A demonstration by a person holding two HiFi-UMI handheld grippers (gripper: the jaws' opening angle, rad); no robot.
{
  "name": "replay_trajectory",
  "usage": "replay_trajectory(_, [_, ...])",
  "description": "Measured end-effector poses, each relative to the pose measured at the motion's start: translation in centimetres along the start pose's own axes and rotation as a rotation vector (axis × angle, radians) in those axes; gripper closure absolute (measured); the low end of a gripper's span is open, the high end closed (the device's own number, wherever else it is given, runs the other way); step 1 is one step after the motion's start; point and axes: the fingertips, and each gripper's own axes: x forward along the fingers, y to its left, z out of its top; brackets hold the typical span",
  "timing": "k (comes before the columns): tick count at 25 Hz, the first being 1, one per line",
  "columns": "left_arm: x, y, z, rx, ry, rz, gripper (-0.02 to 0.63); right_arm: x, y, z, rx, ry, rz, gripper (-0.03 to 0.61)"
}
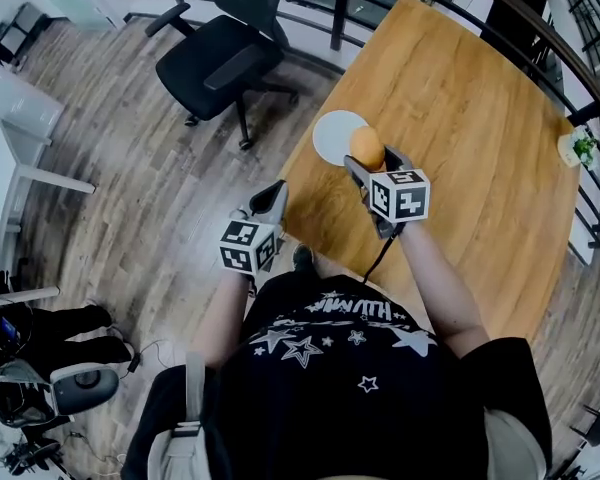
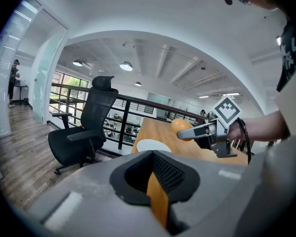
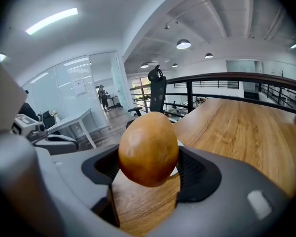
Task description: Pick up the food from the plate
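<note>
Right gripper (image 1: 378,165) clasping the food (image 3: 148,149), a smooth orange-brown ovoid, between widely parted jaws. The pads bore on its two flanks at about the widest girth, and its rounded end stood out beyond the jaw tips. The food was held in the air, clear of the plate (image 1: 332,133), over the table (image 1: 460,118) just inboard of the plate. The plate, white, round and bare, lay at the table's left edge, near the corner closest to the person. Left gripper (image 1: 270,200) with jaws drawn together and nothing between them, held off the table beyond its left edge, above the floor (image 1: 110,148) and level with the person's waist. By its look the food was judged light and fairly firm, with a glossy, unbroken skin; whether it was real or a replica could not be told. Such a curved, slick surface offers the pads little purchase, so the piece was judged liable to roll or squirt out if taken near either end. The hold shown, across the broadest section with the long axis running out along the jaws, was judged the soundest. Moderate pressure would probably suffice, since a harder squeeze might bruise or dent the skin.
</note>
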Motion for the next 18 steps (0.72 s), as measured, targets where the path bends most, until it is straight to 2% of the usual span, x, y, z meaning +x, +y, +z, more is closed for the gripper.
replay_trajectory(18, [-2.7,-9.2,-2.3,0.03,-0.02,-0.01,0.612,-10.1,-1.1,-4.1,-0.013,-0.064,0.015,0.235])
